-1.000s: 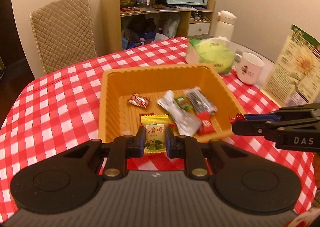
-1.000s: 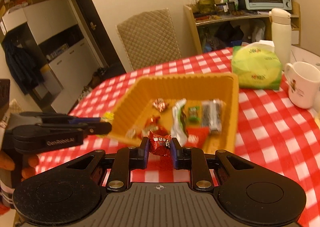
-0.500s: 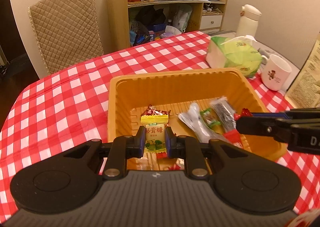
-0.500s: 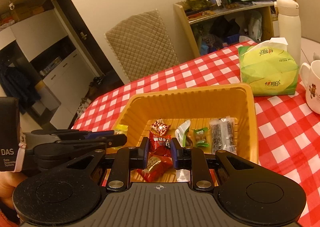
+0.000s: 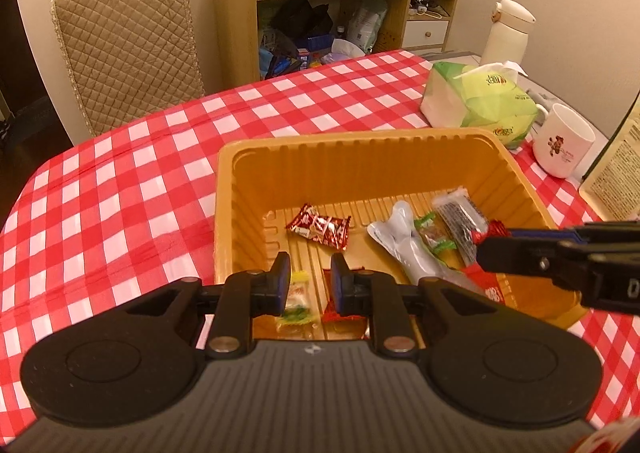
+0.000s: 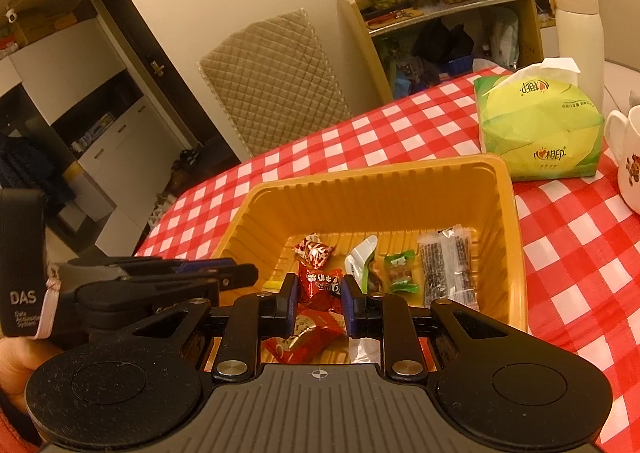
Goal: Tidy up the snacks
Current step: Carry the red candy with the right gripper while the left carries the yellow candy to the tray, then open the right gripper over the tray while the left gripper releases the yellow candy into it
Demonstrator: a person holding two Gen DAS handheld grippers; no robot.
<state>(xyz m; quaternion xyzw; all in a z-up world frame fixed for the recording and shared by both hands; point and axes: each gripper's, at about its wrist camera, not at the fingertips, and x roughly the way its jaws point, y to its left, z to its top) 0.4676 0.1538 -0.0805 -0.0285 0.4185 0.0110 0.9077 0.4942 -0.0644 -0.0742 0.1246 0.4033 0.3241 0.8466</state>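
An orange tray (image 5: 360, 141) (image 6: 380, 173) stands on the red-checked tablecloth and holds several wrapped snacks, among them a red-and-white candy (image 5: 318, 227), a silver pouch (image 5: 412, 253) and a dark bar (image 5: 460, 219). My left gripper (image 5: 310, 277) (image 6: 250, 273) hovers over the tray's near left corner with its jaws a narrow gap apart. The yellow candy (image 5: 296, 301) hangs low against the left pad, and tray floor shows between it and the right pad. My right gripper (image 6: 320, 289) (image 5: 486, 245) is over the tray's near edge, shut on a red candy (image 6: 318, 285).
A green tissue pack (image 5: 480, 101), a white mug (image 5: 564, 145) and a white flask (image 5: 508, 33) stand beyond the tray to the right. A printed booklet (image 5: 616, 173) leans at the far right. A quilted chair (image 5: 124, 37) and a shelf with an oven are behind the table.
Both grippers came forward over the tray. The yellow candy, pinched upright between the left pads before, has slid down and sideways. The right gripper keeps its red candy.
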